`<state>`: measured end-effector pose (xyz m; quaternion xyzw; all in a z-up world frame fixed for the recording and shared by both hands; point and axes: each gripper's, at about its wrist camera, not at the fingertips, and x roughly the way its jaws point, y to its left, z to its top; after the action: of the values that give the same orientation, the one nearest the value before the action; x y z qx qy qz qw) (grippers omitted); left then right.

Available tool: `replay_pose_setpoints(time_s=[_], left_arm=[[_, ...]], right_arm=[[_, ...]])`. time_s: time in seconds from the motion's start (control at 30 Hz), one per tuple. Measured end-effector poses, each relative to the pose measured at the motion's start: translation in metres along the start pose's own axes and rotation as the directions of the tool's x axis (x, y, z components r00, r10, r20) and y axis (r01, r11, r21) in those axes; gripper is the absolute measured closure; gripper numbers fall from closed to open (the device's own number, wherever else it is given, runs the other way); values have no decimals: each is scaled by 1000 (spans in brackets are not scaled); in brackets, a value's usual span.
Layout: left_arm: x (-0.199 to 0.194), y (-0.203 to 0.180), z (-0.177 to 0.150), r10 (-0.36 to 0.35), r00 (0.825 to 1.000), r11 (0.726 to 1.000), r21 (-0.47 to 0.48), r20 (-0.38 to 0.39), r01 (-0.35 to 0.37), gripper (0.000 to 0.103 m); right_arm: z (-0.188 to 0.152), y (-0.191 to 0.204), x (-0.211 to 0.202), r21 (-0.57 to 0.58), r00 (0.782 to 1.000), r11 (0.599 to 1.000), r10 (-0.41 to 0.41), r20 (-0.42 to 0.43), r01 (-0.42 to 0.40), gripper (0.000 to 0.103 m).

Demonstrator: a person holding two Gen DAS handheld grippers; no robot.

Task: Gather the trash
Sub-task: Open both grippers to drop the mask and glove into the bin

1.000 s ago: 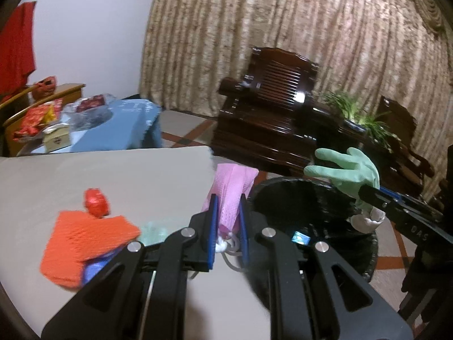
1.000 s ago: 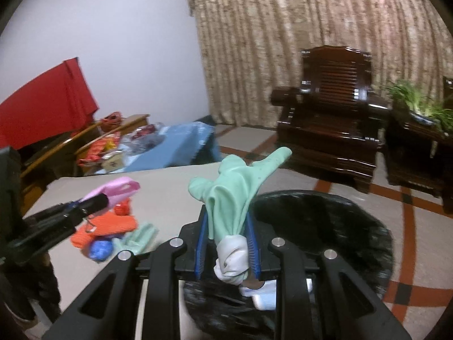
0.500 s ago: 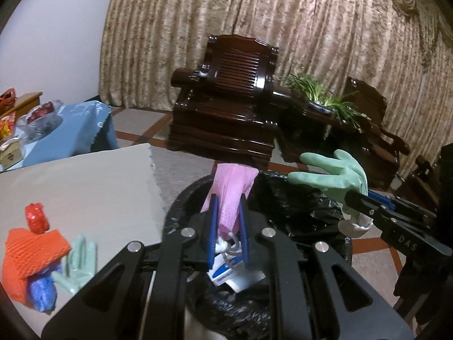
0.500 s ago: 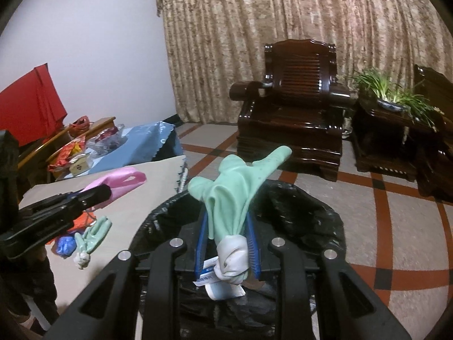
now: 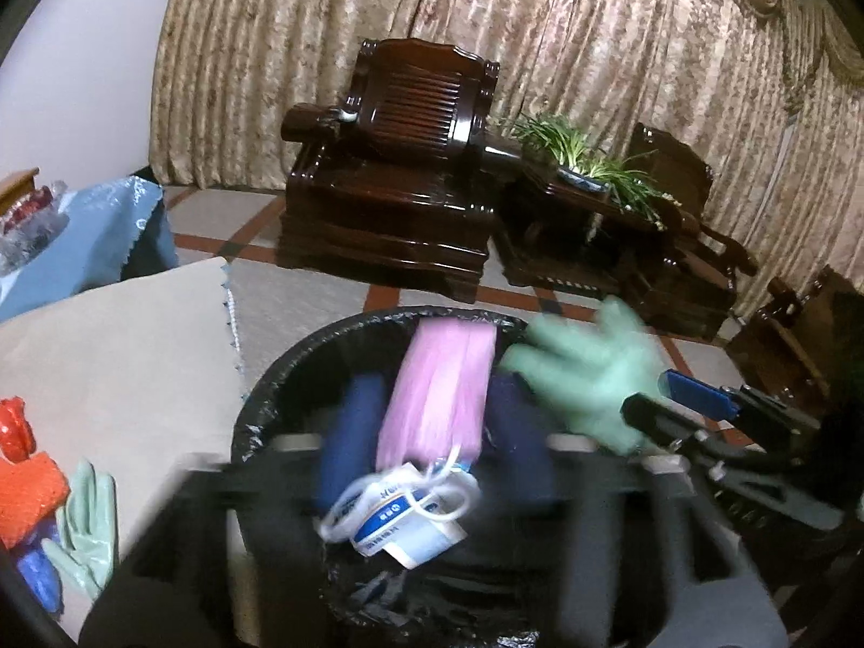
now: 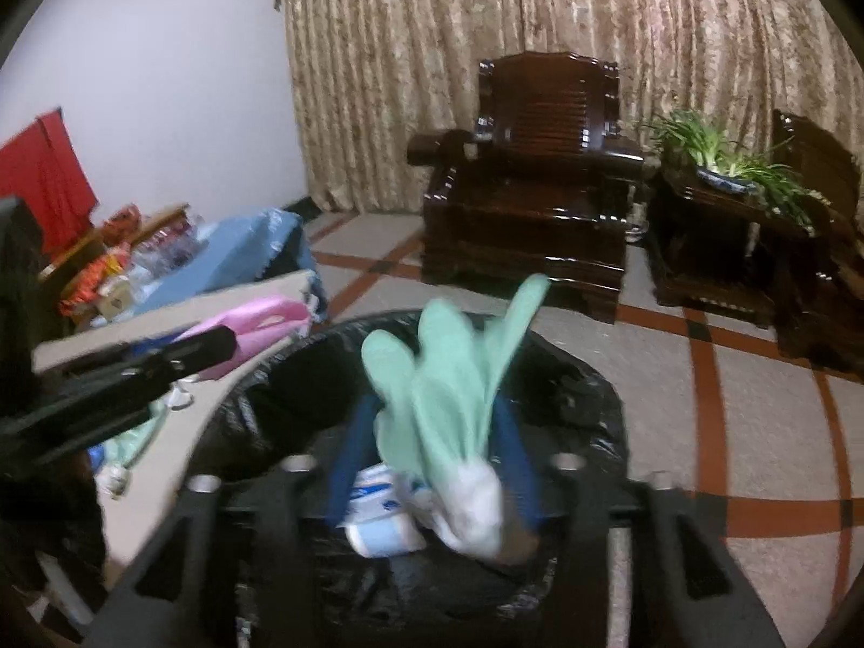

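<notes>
Both tongs, left (image 5: pixel 432 432) and right (image 6: pixel 432 448), had just opened over the bin (image 5: pixel 259 405), releasing mask (image 5: pixel 437 389) and glove (image 6: pixel 443 378); 4 items (image 5: pixel 32 491) remained on the bench (image 5: pixel 119 356).

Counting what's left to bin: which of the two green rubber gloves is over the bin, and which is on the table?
The green glove between the right gripper fingers is over the black-lined bin; the other glove lies flat on the table beside orange netting.

Only one item carries print: a white and blue packet (image 5: pixel 402 518) lying in the black-lined bin (image 5: pixel 259 410). It has a blue oval label with pale characters and lines of small print below, all too blurred to read. No other lettering is legible.
</notes>
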<state>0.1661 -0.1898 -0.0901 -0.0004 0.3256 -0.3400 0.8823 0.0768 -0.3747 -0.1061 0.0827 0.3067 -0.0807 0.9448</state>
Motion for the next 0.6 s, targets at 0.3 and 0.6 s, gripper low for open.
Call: replay_pose_setpoints(time_s=[0.3,0.6], left_arm=[[-37,33,-12,123,991,992,26,53,-124,14],[-101,84,-30,300,952,953,-60,64,-296,9]], right_arm=[[-4,6,-12,4,999,1000,-16,30,16,6],[-2,44,-10,-5,997,998,68,27,-68,6]])
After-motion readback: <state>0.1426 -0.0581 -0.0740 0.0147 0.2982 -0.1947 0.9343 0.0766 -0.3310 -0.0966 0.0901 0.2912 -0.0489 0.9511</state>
